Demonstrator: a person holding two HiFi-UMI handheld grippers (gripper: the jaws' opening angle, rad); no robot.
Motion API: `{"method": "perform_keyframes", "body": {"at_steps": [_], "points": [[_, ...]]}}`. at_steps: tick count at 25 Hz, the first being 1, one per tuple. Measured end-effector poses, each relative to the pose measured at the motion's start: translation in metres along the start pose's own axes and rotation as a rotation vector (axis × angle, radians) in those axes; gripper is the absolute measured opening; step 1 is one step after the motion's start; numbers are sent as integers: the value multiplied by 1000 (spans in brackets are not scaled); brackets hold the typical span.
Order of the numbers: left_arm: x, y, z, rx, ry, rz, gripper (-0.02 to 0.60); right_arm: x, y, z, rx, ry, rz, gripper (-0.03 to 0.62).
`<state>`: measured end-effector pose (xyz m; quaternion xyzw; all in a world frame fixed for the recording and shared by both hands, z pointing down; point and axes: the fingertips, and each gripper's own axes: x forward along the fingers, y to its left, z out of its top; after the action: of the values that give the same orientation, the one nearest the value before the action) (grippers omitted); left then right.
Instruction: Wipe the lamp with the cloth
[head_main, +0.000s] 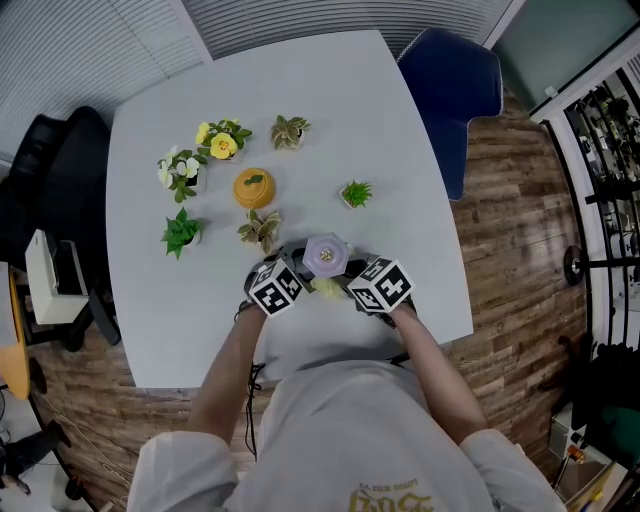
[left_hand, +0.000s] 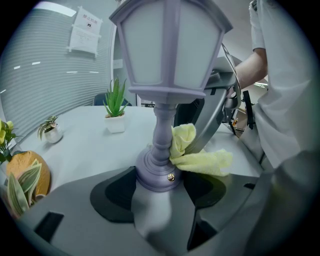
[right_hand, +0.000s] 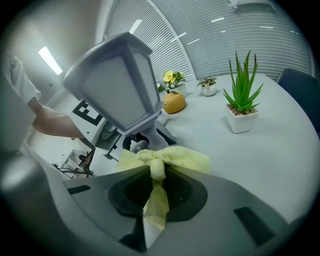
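A lilac lantern-shaped lamp (head_main: 325, 256) stands near the front edge of the white table (head_main: 400, 120), between both grippers. My left gripper (left_hand: 156, 192) is shut on the lamp's round base (left_hand: 155, 172), its stem rising just ahead. My right gripper (right_hand: 152, 200) is shut on a yellow cloth (right_hand: 162, 161), bunched and pressed against the lamp's stem (left_hand: 164, 135) below the shade (right_hand: 117, 85). The cloth (left_hand: 197, 152) shows at the stem's right side in the left gripper view, and as a pale patch (head_main: 327, 288) from above.
Several small potted plants stand behind the lamp: a spiky green one (head_main: 355, 193), a variegated one (head_main: 262, 228), yellow flowers (head_main: 222, 142) and an orange pot (head_main: 254, 187). A blue chair (head_main: 455, 85) sits at the table's right side.
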<state>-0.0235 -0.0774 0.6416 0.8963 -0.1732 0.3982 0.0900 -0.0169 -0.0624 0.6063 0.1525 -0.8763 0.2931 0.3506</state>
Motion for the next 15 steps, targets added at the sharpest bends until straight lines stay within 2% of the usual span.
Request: {"method": "perform_keyframes", "body": {"at_steps": [7,12,15], "points": [[0,0,1,1,0,1,304,-6,-5,1,19,-13,-6,58],[0,0,0,1,1,1,304,-25,-11,15,101,-134,31,57],[0,0,0,0,1,2,304,-35,-9,27,135,-214,85,57]]}}
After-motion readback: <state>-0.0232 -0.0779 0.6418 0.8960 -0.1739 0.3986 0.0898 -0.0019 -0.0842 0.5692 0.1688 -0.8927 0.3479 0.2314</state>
